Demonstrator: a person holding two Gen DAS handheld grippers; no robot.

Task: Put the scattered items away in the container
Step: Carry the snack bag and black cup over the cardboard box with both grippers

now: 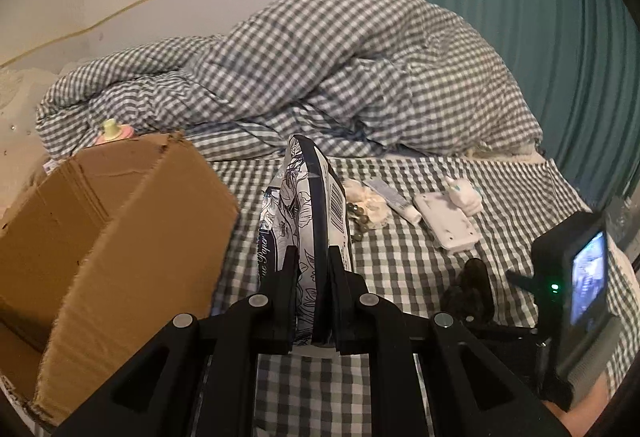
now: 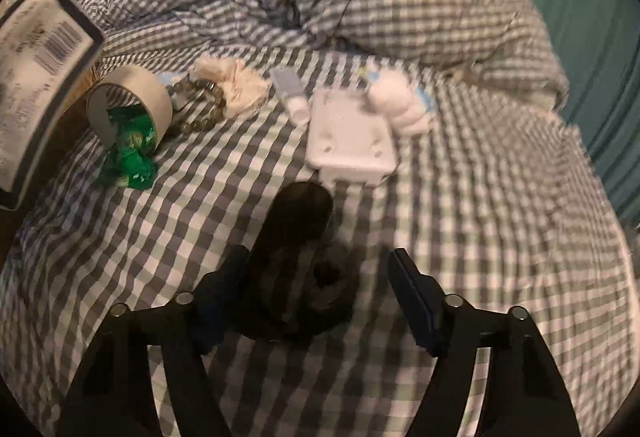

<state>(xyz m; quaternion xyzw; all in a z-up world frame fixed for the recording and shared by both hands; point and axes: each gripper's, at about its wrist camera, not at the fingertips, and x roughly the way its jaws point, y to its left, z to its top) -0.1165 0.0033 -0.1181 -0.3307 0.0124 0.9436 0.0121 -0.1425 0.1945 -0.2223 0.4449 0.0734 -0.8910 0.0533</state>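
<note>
My left gripper (image 1: 312, 257) is shut on a floral blue-and-white packet (image 1: 304, 197), held up on edge just right of the open cardboard box (image 1: 100, 229). The same packet (image 2: 36, 77) shows at the left edge of the right wrist view. My right gripper (image 2: 316, 269) points down at the checked bedsheet, its jaws apart around a black object (image 2: 296, 245). The left finger (image 2: 220, 277) is at the object's side and the right finger (image 2: 412, 289) stands clear of it. That black object (image 1: 472, 285) also lies at the lower right in the left wrist view.
Scattered on the sheet are a tape roll (image 2: 132, 97), a green wrapper (image 2: 132, 153), a bead bracelet (image 2: 200, 105), a cream scrunchie (image 2: 236, 85), a small tube (image 2: 290, 93), a white flat device (image 2: 348, 141) and a white plush toy (image 2: 396, 105). A rumpled checked duvet (image 1: 320, 69) lies behind.
</note>
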